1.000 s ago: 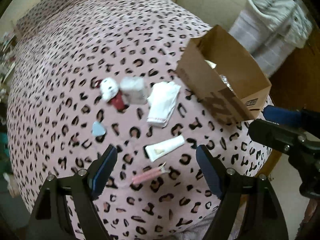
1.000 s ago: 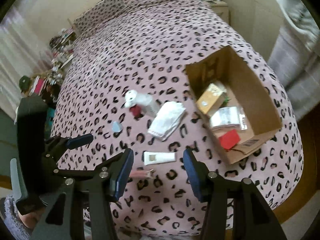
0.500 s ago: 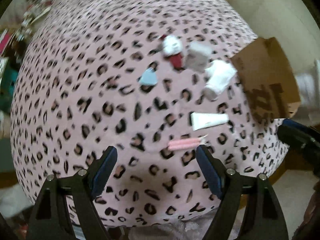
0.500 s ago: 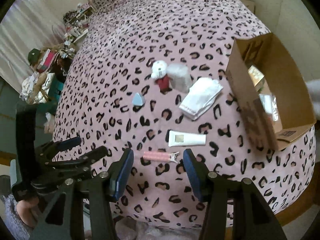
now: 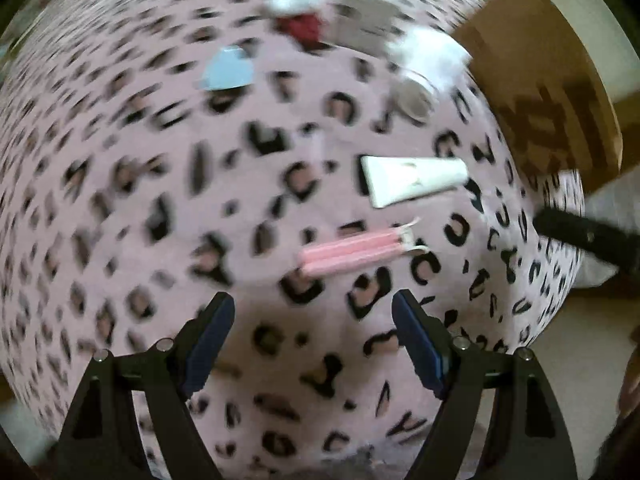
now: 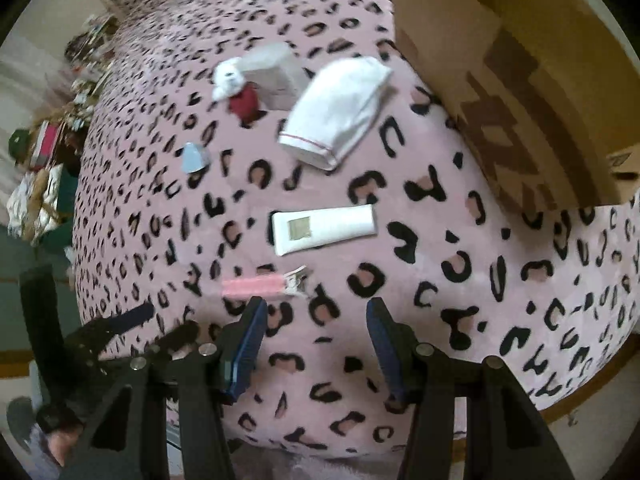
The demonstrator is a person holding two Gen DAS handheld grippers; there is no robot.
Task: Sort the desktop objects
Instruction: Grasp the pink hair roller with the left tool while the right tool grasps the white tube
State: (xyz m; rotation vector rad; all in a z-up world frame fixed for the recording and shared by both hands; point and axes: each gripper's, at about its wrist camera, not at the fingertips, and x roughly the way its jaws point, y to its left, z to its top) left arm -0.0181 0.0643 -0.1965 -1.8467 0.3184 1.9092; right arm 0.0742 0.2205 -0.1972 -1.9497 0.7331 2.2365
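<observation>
Loose items lie on a pink leopard-print bed cover. A pink hair clip is nearest, just beyond both grippers. Past it lies a white tube. Farther off are a folded white cloth, a small white box, a white-and-red plush toy and a light blue piece. My left gripper hangs open above the cover, nothing between its fingers. My right gripper is open too, beside the clip, holding nothing.
A brown cardboard box stands at the right, near the bed's edge. The bed's corner drops off to the floor at the lower right. Clutter is piled beside the bed on the left.
Both grippers have dropped toward the cover, so the clip and tube look bigger and closer. The box has slid toward the right edge of both views. Both pairs of jaws kept their width.
</observation>
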